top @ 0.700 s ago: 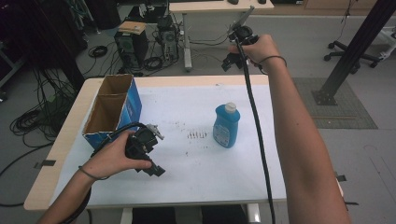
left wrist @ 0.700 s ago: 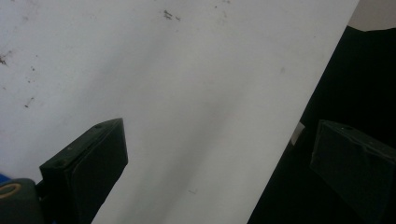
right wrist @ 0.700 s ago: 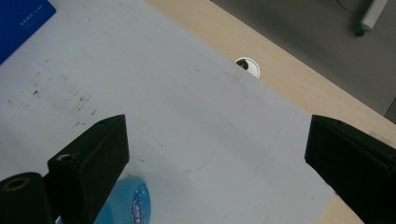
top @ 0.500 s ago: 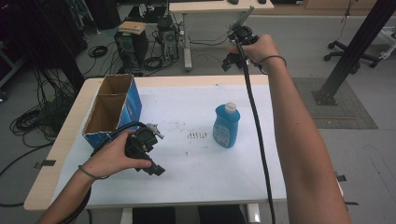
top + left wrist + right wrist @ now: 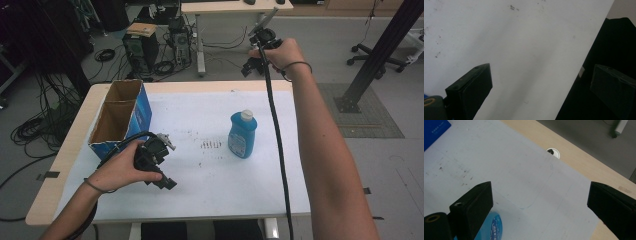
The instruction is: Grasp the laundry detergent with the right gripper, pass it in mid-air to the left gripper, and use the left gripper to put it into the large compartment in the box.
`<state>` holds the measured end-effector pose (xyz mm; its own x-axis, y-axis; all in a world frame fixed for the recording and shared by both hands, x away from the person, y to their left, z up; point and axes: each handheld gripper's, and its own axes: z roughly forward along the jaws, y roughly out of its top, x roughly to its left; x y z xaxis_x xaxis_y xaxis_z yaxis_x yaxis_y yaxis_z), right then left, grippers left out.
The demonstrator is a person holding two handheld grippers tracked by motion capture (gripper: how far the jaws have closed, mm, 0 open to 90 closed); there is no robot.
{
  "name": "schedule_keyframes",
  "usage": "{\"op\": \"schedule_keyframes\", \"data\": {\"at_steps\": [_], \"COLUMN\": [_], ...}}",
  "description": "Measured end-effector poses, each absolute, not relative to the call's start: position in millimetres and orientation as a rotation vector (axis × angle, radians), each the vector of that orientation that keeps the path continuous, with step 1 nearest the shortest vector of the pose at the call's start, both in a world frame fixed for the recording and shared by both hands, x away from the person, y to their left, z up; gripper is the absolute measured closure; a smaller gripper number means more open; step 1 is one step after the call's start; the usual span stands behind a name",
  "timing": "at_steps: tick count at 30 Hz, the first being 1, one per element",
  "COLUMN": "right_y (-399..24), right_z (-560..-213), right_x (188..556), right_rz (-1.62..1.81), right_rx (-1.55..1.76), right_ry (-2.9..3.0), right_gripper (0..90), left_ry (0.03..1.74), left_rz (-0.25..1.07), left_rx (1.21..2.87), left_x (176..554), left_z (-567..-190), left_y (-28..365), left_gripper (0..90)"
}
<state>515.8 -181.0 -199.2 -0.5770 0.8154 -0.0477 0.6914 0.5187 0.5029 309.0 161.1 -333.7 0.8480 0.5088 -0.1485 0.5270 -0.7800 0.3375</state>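
Right gripper (image 5: 252, 65): held high above the worktop's far edge, jaws spread wide with nothing between them; in the right gripper view they frame bare white sheet.
Bottle (image 5: 243, 135): blue detergent bottle with a white cap, upright on the worktop, well apart from the right gripper, nearer the person and below it. In the right gripper view its blue body (image 5: 492, 226) shows at the bottom edge, just beside the left jaw.
Left gripper (image 5: 162, 175): low over the near left of the worktop, jaws fully apart and holding nothing; well apart from the bottle, which stands to its right.
Box (image 5: 120, 117): open cardboard box with blue sides, near the worktop's left edge, just beyond the left gripper.
Worktop (image 5: 210, 200): pale wood covered by a white sheet, with small dark marks between the box and the bottle; a round cable port (image 5: 553, 152) sits in the bare wood.
Room: grey floor, tangled cables and computer cases beyond the worktop, a second desk farther back, a black frame post at the right.
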Motion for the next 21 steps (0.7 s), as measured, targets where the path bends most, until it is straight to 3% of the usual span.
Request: {"op": "schedule_keyframes", "data": {"at_steps": [21], "right_y": [-226.9], "right_z": [-206.8], "right_x": [476.1], "right_rz": [0.652], "right_rx": [1.297], "right_ry": [2.435], "right_gripper": [6.4], "left_ry": [0.749], "left_rz": [-0.070], "left_rx": [2.657], "left_x": [303.6], "left_z": [-331.8], "left_y": [153.1], "left_gripper": [4.1]}}
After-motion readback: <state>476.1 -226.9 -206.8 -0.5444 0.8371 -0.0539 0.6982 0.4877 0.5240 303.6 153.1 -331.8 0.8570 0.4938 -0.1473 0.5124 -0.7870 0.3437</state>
